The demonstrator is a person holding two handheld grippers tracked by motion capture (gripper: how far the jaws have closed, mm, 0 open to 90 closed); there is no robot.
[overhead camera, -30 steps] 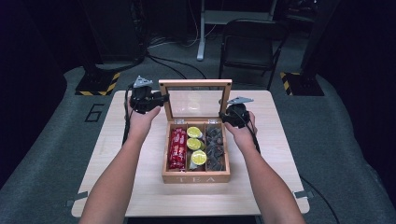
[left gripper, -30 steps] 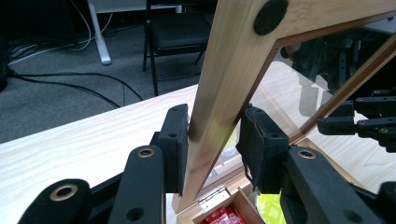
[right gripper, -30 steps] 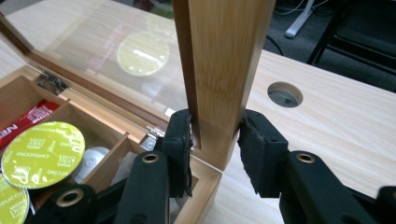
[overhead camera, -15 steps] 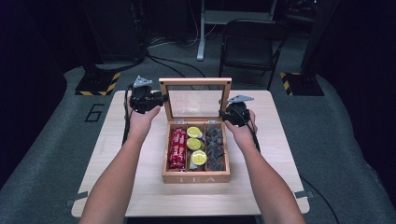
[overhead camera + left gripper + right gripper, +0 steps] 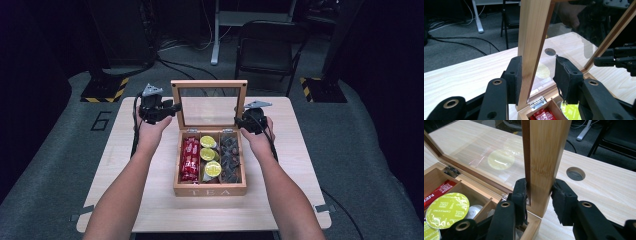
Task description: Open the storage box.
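A wooden tea box (image 5: 210,190) stands mid-table with its glass lid (image 5: 209,84) upright. Inside lie red packets (image 5: 189,159), yellow-green capsules (image 5: 210,155) and dark items (image 5: 230,157). My left gripper (image 5: 172,106) straddles the lid's left frame (image 5: 531,30). Its jaws have just been opening: one pad (image 5: 515,75) still touches the wood and the other pad (image 5: 565,75) stands clear of it. My right gripper (image 5: 240,121) is shut on the lid's right frame (image 5: 544,150) just above the box corner, with both pads pressed against the wood.
The light wooden table (image 5: 140,200) has bare room on either side of the box and a round hole (image 5: 575,173) behind the lid. A dark chair (image 5: 270,50) and floor cables (image 5: 175,65) lie beyond the far edge.
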